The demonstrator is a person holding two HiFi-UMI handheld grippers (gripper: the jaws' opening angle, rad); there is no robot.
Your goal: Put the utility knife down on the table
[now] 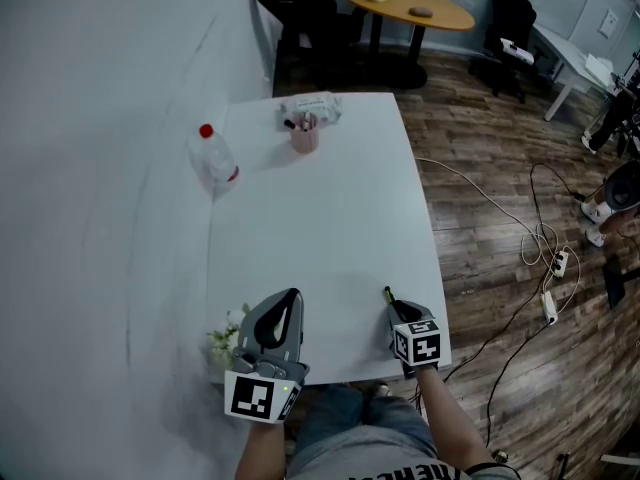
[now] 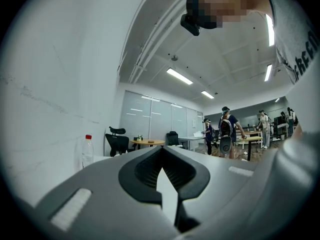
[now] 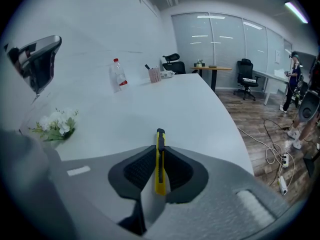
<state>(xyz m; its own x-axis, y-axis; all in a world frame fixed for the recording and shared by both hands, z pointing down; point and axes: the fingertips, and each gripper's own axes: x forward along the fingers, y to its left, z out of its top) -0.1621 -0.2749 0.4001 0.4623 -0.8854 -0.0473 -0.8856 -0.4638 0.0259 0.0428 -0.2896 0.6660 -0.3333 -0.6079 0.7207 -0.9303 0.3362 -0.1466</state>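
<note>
White tabletop (image 1: pixel 330 228) along a white wall (image 1: pixel 100 168). Right claw (image 3: pixel 159 156) clamps the yellow utility knife (image 3: pixel 159 166) on edge btwn its pads, front end poking fwd past the tips, over the tabletop's near edge. Left claw (image 1: pixel 290 298) is closed w/ nothing in it, beside white flowers (image 1: pixel 225 343). Far end: water bottle (image 1: pixel 213 156), pink pen cup (image 1: pixel 305 136).

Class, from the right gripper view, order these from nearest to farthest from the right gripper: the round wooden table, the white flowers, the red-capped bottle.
1. White flowers: close by, at the left.
2. Red-capped bottle: farther back, left, by the wall.
3. Round wooden table: far back, centre-right.
</note>
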